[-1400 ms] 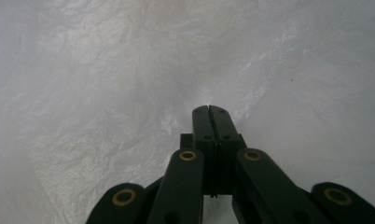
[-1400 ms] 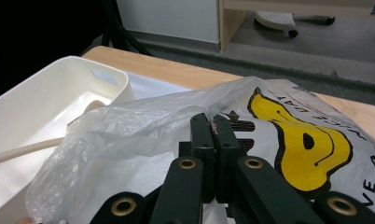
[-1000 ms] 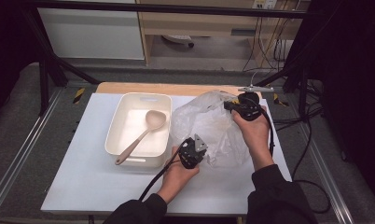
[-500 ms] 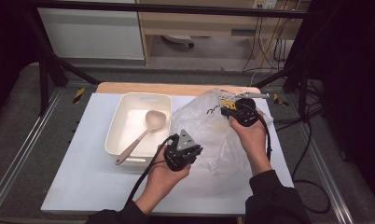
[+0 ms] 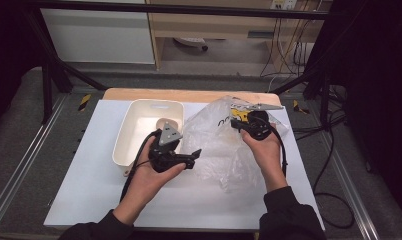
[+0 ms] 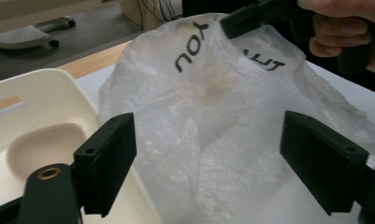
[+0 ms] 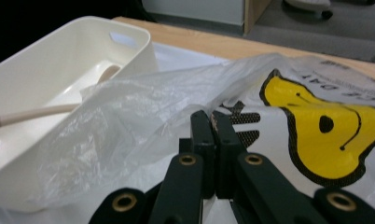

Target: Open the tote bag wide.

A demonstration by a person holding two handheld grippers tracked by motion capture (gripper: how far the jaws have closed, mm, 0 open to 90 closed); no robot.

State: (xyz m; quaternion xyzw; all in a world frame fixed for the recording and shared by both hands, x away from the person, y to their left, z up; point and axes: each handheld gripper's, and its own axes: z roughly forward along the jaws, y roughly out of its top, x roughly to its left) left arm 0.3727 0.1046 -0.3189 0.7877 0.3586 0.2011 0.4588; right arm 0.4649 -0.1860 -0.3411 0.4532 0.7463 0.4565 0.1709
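Note:
A clear plastic bag [image 5: 216,145] with black lettering lies crumpled on the white table top, right of a cream tub [image 5: 134,120]. My right gripper [image 5: 235,123] is shut on the bag's upper edge and holds it up; in the right gripper view the jaws [image 7: 213,140] meet on the thin film beside a yellow print [image 7: 316,126]. My left gripper [image 5: 193,157] hovers between tub and bag. Its jaws have just been opening and now stand wide [image 6: 213,163], with the bag [image 6: 213,93] ahead of them and nothing pressed between the pads.
A wooden spoon [image 7: 31,114] lies in the tub [image 7: 59,70], its bowl [image 5: 165,123] partly behind the left gripper. The table's wooden back edge [image 5: 189,95] runs behind tub and bag. Cables hang off the table's right side.
The left gripper let go of the bag, opened wide, and rose while moving left toward the tub. The right gripper stayed shut on the bag's edge, nearly still.

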